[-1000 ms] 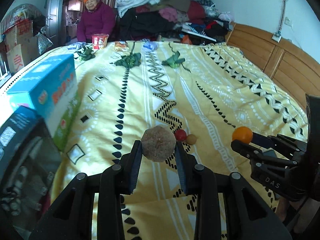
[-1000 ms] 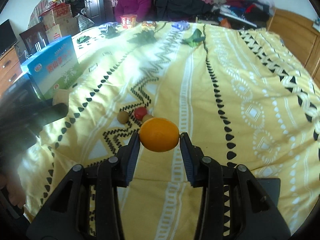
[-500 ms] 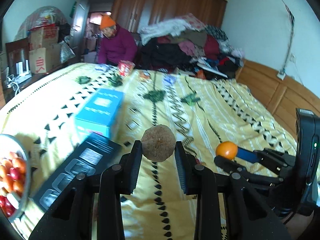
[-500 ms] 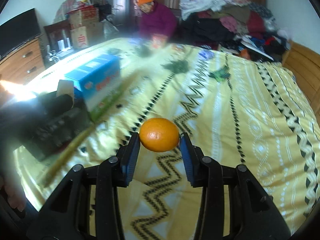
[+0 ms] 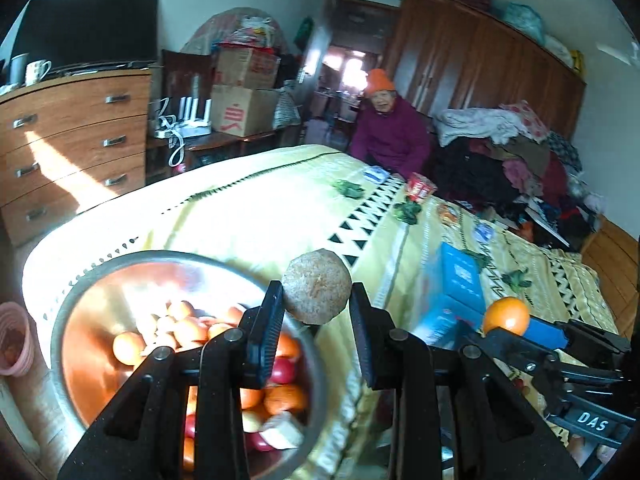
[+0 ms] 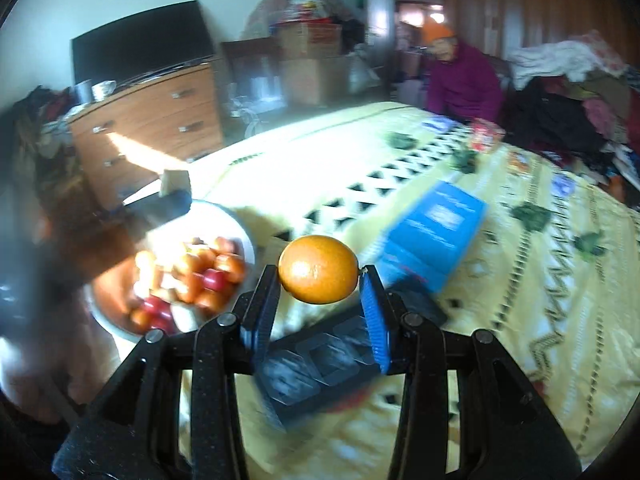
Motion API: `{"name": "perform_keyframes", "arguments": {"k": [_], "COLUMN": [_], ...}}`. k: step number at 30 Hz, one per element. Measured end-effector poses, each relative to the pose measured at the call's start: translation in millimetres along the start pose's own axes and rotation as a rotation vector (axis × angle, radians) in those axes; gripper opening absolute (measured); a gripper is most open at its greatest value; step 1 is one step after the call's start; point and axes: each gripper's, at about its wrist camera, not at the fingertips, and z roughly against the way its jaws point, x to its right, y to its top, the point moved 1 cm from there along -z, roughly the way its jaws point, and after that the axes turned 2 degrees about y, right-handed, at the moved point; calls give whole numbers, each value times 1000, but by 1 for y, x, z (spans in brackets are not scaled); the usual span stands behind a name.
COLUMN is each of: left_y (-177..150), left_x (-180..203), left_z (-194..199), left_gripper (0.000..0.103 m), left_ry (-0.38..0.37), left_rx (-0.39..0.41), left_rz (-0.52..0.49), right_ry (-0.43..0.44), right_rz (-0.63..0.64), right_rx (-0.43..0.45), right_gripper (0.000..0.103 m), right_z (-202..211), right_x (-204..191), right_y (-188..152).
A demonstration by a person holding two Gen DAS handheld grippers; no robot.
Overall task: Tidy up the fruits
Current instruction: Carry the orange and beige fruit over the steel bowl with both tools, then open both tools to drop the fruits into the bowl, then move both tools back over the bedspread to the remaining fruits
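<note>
Yellow patterned bed point(image 5: 248, 216); left gripper point(image 5: 316, 320) pinches brown fruit point(image 5: 317, 293) beside fruit bowl point(image 5: 80, 292); right gripper point(image 6: 320, 300) pinches orange point(image 6: 318, 269).

**Orange held above the yellow bedspread**

The right tongs point(image 6: 319, 276) clamp a round, glossy orange point(image 6: 318, 269) between their blue-padded black jaws. Below lies a bed under a yellow patterned bedspread point(image 6: 540, 304). To the left, a white round bowl point(image 6: 236, 224) holds orange and red fruits. A blue cardboard box point(image 6: 432, 236) lies to the right, with a dark flat box point(image 6: 320, 368) beneath the tongs. A blurred dark shape covers the left edge.
</note>
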Motion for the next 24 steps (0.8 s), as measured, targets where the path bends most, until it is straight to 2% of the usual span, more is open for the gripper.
{"name": "perform_keyframes", "arguments": {"k": [4, 8, 16, 19, 23, 24], "left_y": [-3, -12, -23, -24, -24, -24], "left_x": [-55, -94, -109, -112, -112, -111], "left_z": [-18, -27, -37, -36, -26, -24], "left_gripper": [33, 33, 34, 54, 62, 62], "left_ry": [89, 121, 146, 166, 197, 201], "left_rx": [-44, -76, -124, -121, -100, -97], "left_rz": [70, 123, 131, 117, 130, 131], "right_ry": [125, 174, 207, 178, 133, 119], "right_rz": [-2, 6, 68, 87, 109, 116], "right_rx": [-52, -124, -198, -213, -143, -124], "right_gripper": [42, 42, 42, 43, 73, 75], "right_z": [-35, -70, -101, -106, -79, -71], "right_x": [-37, -65, -103, -107, -104, -103], "right_y": [16, 16, 18, 19, 21, 22]}}
